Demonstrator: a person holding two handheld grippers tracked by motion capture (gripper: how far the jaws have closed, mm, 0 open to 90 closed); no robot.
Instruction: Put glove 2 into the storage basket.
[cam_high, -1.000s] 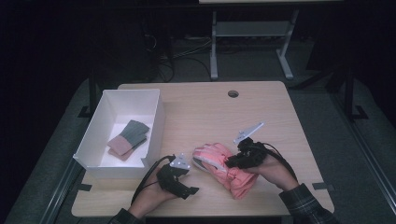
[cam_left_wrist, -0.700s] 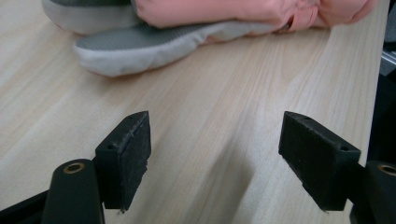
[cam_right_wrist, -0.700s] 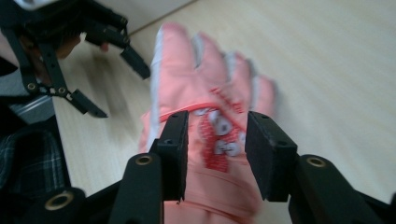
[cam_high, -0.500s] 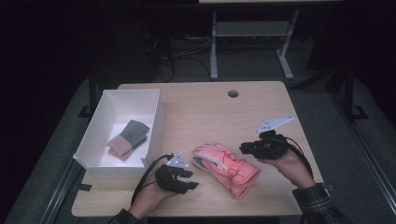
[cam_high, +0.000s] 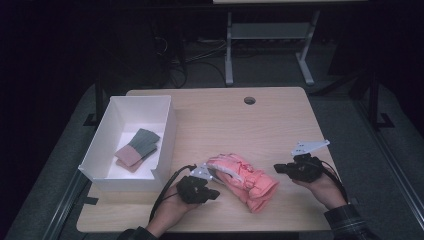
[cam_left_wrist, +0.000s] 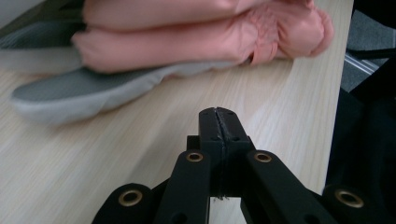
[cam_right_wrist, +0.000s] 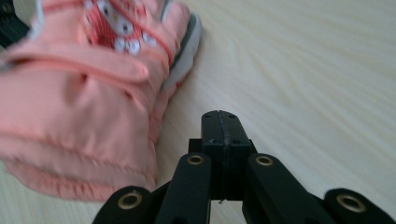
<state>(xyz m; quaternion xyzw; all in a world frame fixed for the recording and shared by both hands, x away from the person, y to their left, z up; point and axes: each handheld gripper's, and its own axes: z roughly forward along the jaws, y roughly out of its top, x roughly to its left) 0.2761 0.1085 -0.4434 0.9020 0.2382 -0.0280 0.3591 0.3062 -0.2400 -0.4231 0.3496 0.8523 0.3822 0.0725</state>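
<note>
Probably lab: dark room, cables (cam_high: 175, 55).

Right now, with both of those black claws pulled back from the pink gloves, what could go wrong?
Both the left gripper and the right gripper are shut on nothing, so they must reopen before grabbing; pushed in shut, they would likely shove the pink gloves across the table. The gloves lie stacked near the front edge, so a nudge might split the pair. The white box stands close beside the left gripper and could be knocked.
</note>
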